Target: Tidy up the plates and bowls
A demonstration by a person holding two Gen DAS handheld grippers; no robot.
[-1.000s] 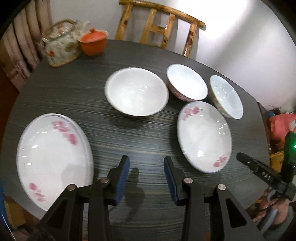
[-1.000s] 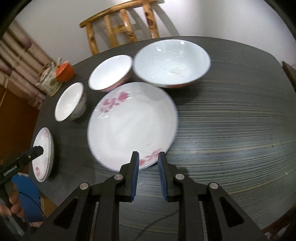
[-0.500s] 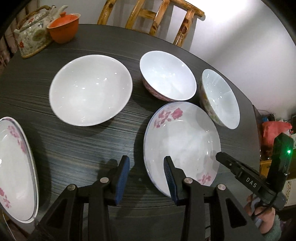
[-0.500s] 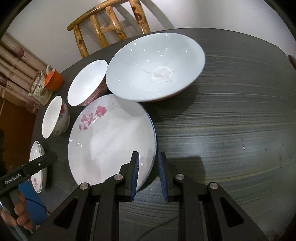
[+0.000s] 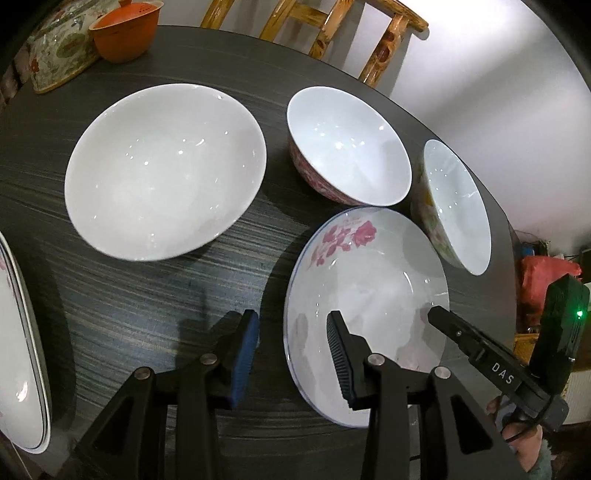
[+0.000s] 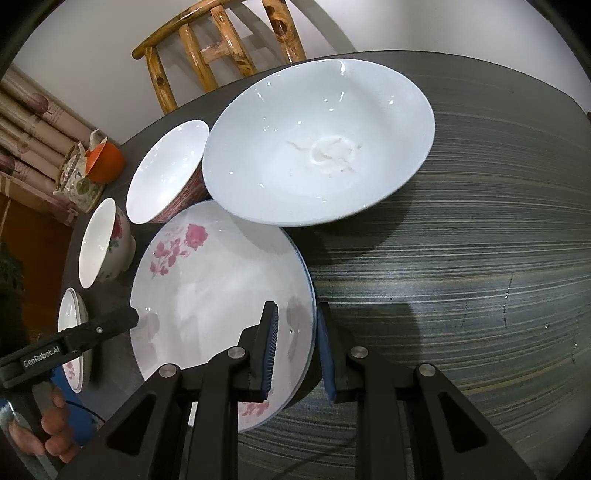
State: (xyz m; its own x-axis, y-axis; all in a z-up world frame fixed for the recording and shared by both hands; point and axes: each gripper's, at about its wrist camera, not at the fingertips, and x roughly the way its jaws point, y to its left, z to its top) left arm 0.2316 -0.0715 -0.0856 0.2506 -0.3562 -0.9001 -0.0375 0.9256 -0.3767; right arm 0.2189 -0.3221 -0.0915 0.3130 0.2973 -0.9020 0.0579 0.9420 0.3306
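A white plate with pink flowers (image 5: 369,288) (image 6: 221,295) lies flat on the dark table. My left gripper (image 5: 293,350) is open and straddles the plate's left rim, one pad over the plate and one over the table. My right gripper (image 6: 297,345) has its jaws narrowly apart around the right rim, and the pads do not press on it. Behind the plate stand a large white bowl (image 5: 166,170) (image 6: 317,147), a red-patterned bowl (image 5: 347,144) (image 6: 166,173) and a small flowered bowl (image 5: 458,206) (image 6: 99,240).
A second flowered plate (image 5: 18,332) (image 6: 72,332) lies at the table's left edge. A teapot (image 5: 55,48) and an orange lidded cup (image 5: 125,29) stand at the far left. A wooden chair (image 6: 221,48) is behind the table (image 6: 461,277), whose right side is bare.
Both grippers have come down and closed in on the flowered plate, so each now has its rim between its fingers. Neither jaw width has changed.
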